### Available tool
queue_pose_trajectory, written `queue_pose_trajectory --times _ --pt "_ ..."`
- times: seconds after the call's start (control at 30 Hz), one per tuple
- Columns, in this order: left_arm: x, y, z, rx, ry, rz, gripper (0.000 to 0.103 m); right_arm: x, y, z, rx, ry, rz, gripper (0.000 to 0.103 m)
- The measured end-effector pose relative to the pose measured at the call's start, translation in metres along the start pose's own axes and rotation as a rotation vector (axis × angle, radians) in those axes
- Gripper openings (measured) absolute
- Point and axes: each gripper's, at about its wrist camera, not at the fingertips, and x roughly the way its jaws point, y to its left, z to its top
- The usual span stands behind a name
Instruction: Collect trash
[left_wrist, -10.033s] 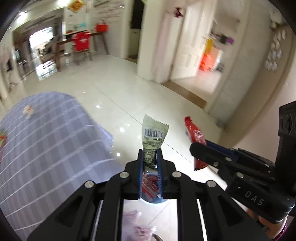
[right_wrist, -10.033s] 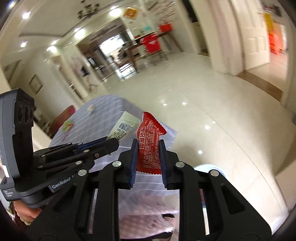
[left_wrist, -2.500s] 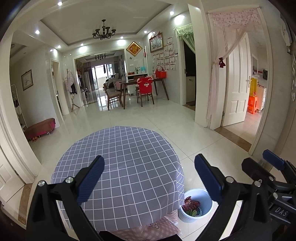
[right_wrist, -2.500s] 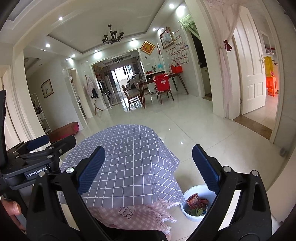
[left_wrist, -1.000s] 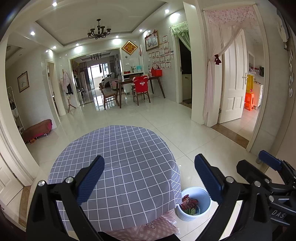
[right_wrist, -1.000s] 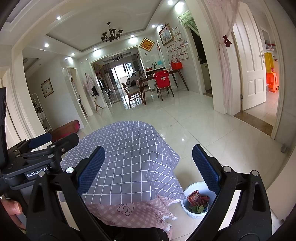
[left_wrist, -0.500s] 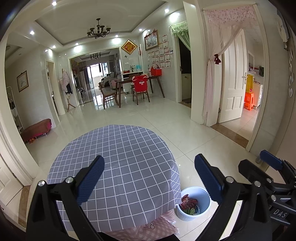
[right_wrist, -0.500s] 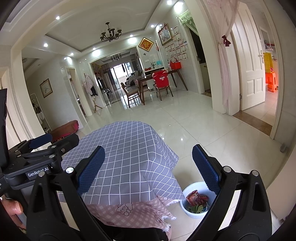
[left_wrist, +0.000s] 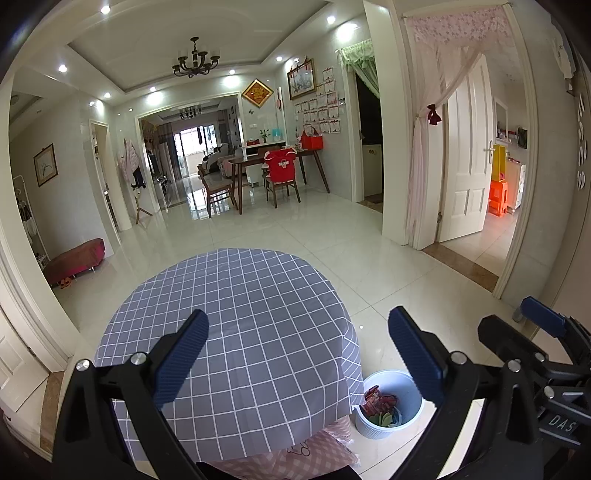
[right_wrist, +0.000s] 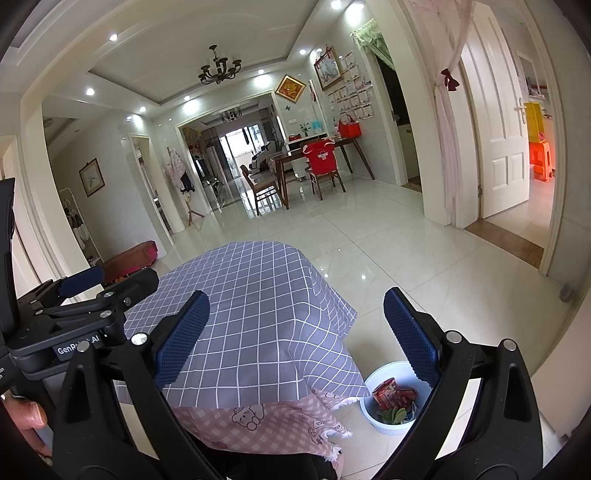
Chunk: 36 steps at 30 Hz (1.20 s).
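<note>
A white trash bin (left_wrist: 404, 380) stands on the floor at the right foot of the round table (left_wrist: 240, 295); it also shows in the right wrist view (right_wrist: 384, 424). Red wrappers (left_wrist: 378, 398) and green wrappers (right_wrist: 393, 415) lie inside it. My left gripper (left_wrist: 297, 354) is open and empty, held high above the table's near edge. My right gripper (right_wrist: 295, 332) is open and empty, beside the left one, above the table's right side. The grey checked tablecloth (right_wrist: 255, 295) shows no trash on it.
A pink bear-print cloth (right_wrist: 266, 421) hangs under the tablecloth. Glossy white floor tiles (left_wrist: 388, 266) surround the table. A dining table with chairs (left_wrist: 273, 173) stands far back, a red bench (left_wrist: 74, 258) at left, and a white door (left_wrist: 465, 155) at right.
Ten seconds ago each gripper was shut on a wrapper over the bin; both are open and empty since 2.5 s ago. In the last second both views have only drifted slightly.
</note>
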Motion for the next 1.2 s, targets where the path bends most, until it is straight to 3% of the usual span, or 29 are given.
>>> queue_pose_trajectory --times 1.2 --pt "0.0021 0.0 -0.0011 0.006 -0.001 0.004 0.096 0.0022 0.0021 -0.0043 0.007 0.005 0.003 0.093"
